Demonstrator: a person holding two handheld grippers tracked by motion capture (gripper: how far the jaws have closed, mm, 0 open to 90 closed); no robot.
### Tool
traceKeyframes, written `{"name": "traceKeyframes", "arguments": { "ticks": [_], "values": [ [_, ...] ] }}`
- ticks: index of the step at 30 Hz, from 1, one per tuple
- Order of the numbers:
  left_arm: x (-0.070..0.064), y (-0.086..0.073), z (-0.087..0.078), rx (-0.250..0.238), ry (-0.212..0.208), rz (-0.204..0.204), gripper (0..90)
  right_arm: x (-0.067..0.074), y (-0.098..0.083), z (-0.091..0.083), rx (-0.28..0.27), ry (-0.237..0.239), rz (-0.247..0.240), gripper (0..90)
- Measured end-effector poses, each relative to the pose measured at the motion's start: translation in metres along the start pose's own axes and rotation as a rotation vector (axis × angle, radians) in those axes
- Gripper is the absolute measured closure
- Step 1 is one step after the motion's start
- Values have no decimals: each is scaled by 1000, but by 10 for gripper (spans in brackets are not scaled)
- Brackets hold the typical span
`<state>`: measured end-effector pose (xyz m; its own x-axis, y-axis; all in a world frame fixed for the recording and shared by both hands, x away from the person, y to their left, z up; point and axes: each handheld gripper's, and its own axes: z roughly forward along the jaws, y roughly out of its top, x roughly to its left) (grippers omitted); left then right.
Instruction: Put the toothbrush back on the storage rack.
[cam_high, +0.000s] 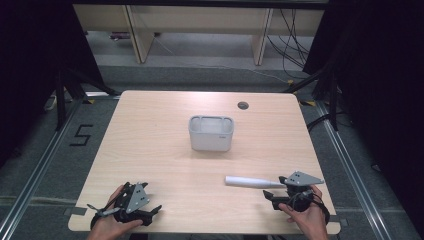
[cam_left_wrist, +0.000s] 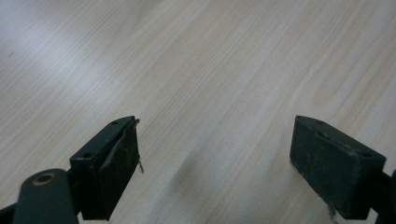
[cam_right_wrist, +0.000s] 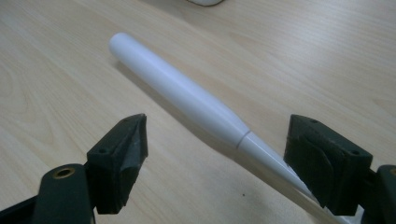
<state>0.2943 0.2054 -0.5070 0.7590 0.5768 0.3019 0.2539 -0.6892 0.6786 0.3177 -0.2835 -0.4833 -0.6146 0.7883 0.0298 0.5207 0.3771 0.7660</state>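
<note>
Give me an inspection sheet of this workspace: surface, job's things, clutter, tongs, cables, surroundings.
Surface: light wooden table, bare wood, with a round cable hole near the far edge.
Job's things: white tapered handle lying flat on the table by the right tongs; grey container standing at the middle.
Clutter: nothing seen.
Tongs: left tongs open over bare wood, nothing between the jaws; right tongs open, the handle's narrow end passing close by one jaw, not gripped.
Cables: loose wires on the floor beyond the table.
Surroundings: grey floor with a taped 5, wooden furniture legs behind, dark curtains at the sides.
</note>
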Motion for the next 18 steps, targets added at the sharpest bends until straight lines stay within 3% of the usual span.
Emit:
{"name": "traceKeyframes", "arguments": {
  "ticks": [4, 6, 8, 9, 10, 13, 14, 15, 16, 18],
  "values": [
    [0, 0, -1, 1, -11, 0, 152, 3, 2, 2, -2, -16, 32, 216],
    [1, 0, -1, -2, -11, -3, 151, 1, 4, 3, -13, -15, 9, 216],
    [1, 0, -1, 7, -12, -11, 151, 2, 7, 4, -18, -33, 13, 216],
    [1, 0, -1, 7, -12, -11, 152, 2, 7, 4, -18, -33, 13, 216],
    [0, 0, 0, -5, 13, -7, 152, 3, 9, 7, -20, -7, 17, 216],
    [0, 0, 0, -6, 13, -8, 151, 6, 11, 7, -16, -25, 28, 219],
    [1, 0, 0, -6, 14, -7, 151, 6, 14, 10, -22, -19, 1, 226],
    [1, 0, 0, -5, 13, -7, 152, 10, 15, 9, -13, -21, 43, 229],
    [1, 0, 0, -5, 13, -7, 152, 7, 16, 11, -25, -13, 2, 233],
    [1, 0, 0, -3, 0, -15, 151, 7, 18, 13, -25, -12, -4, 238]
  ]
}}
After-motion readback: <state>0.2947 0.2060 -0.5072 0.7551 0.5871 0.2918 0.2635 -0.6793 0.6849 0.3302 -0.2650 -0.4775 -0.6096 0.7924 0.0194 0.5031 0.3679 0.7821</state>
